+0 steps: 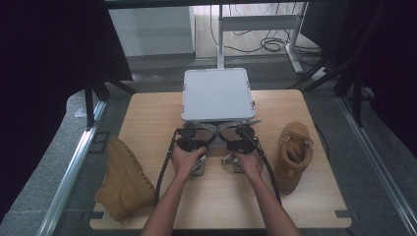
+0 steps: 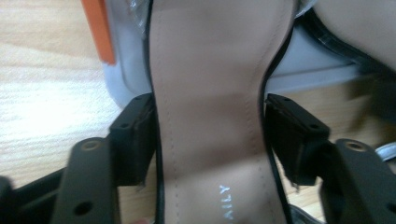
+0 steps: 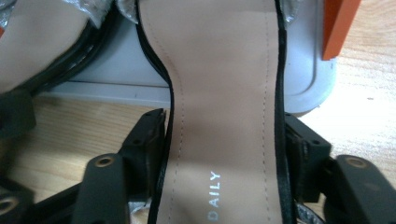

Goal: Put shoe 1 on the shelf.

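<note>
On a wooden table [image 1: 147,105], before a grey closed case [image 1: 217,93]: left gripper [image 2: 208,135] clamped on one black-edged sandal [image 2: 210,93], right gripper [image 3: 224,140] clamped on its twin [image 3: 224,84]. Tan boot [image 1: 124,179] lying far left, another tan boot [image 1: 294,155] upright far right.

In both gripper views the toe and heel of each sandal [image 2: 210,116] [image 3: 229,116] were cut off by the picture edges, the printed word on the left insole was partly cut off, and in the high view the hands [image 1: 187,160] hid the sandals' heels.
</note>
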A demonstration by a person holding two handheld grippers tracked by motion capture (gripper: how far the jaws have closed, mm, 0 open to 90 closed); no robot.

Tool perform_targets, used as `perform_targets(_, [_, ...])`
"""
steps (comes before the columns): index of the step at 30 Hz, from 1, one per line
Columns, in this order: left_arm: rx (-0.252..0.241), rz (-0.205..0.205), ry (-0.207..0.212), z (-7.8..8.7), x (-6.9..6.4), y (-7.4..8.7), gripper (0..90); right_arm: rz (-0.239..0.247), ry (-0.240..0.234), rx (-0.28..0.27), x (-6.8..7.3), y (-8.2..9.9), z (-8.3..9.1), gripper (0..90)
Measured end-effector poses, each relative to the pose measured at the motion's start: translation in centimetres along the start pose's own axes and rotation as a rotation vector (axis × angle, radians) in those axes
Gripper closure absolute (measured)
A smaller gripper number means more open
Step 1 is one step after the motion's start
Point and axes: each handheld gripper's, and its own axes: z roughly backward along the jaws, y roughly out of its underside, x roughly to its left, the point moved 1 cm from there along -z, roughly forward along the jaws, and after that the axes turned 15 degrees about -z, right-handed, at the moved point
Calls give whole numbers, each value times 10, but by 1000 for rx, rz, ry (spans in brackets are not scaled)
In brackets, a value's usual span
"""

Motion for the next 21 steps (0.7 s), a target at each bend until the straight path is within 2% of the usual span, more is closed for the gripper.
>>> perform_targets(2, [-4,-12,19,3,-1,0,277,-2,-13,-18,-1,0,4,283])
perform_targets(3, [-10,-14,14,5,-2,1,260,-4,-25,-30,-2,-1,6,263])
perform_targets(5, [-28,-22,14,8,-4,2,235,-38,-52,-54,-1,0,12,249])
perform_targets(7, [-64,-27,9,14,-4,4,232,-35,-71,-72,-3,0,18,235])
perform_targets(9, [-82,-22,31,20,-4,7,232,-41,-93,-87,-4,1,23,235])
perform_targets(12, [-115,-28,74,29,-2,12,227,-24,-120,-111,-6,3,31,232])
perform_targets(15, [-146,-38,66,39,2,16,229,2,-141,-140,-8,4,41,232])
perform_targets(17, [-171,-41,72,46,5,20,234,5,-164,-153,-9,6,47,233])
perform_targets(21, [-215,-72,94,62,4,27,260,46,-214,-176,-10,13,59,235])
